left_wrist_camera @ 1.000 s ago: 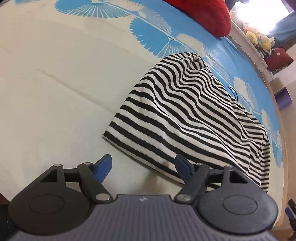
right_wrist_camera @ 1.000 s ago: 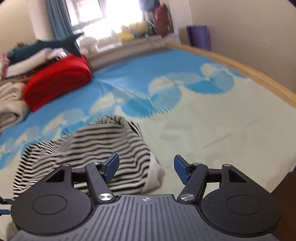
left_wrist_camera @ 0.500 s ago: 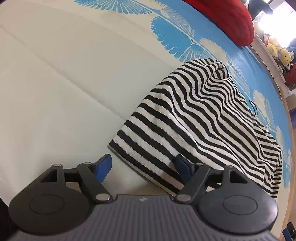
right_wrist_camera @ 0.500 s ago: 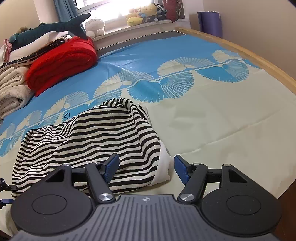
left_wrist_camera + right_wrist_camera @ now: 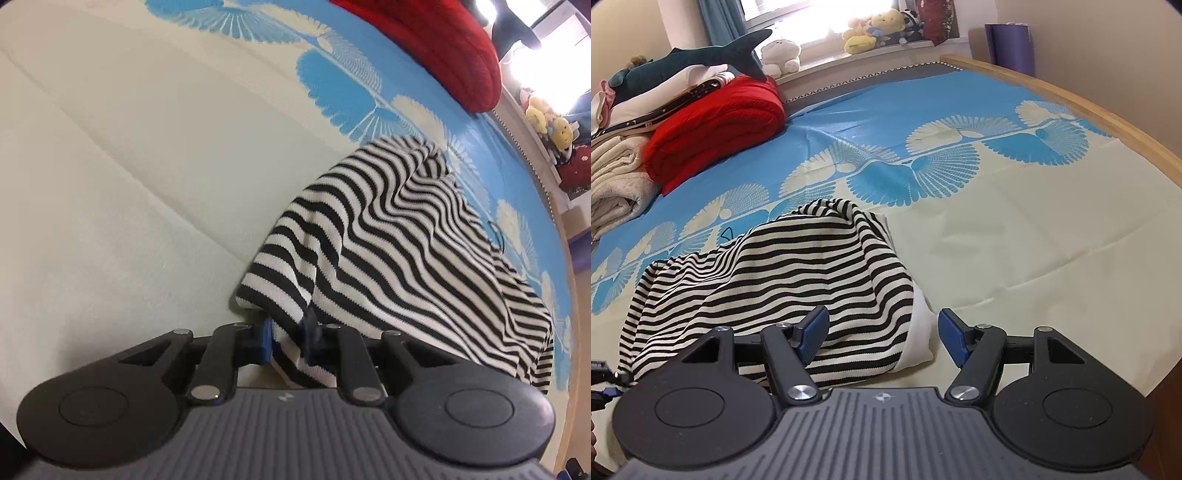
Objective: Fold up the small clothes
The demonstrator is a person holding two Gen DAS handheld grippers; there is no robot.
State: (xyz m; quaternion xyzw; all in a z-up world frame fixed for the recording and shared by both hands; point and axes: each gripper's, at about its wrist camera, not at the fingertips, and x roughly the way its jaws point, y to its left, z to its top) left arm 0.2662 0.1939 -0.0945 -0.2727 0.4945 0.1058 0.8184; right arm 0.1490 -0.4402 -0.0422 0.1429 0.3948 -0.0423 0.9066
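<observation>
1 striped garment (image 5: 413, 236): left gripper (image 5: 286, 341) just closed on corner, right gripper (image 5: 882, 338) open.

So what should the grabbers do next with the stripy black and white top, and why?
Probably close the right gripper on the near edge of the black-and-white striped knit top. Its jaws stand open around that corner, pressing nothing. The left gripper has just been closing and now pinches its own corner, so both corners could then lift together for a fold.

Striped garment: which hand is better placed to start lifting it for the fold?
Left. The left tongs have just closed on the striped garment's near corner. The right tongs stand open, with fabric between them, gripping nothing.
</observation>
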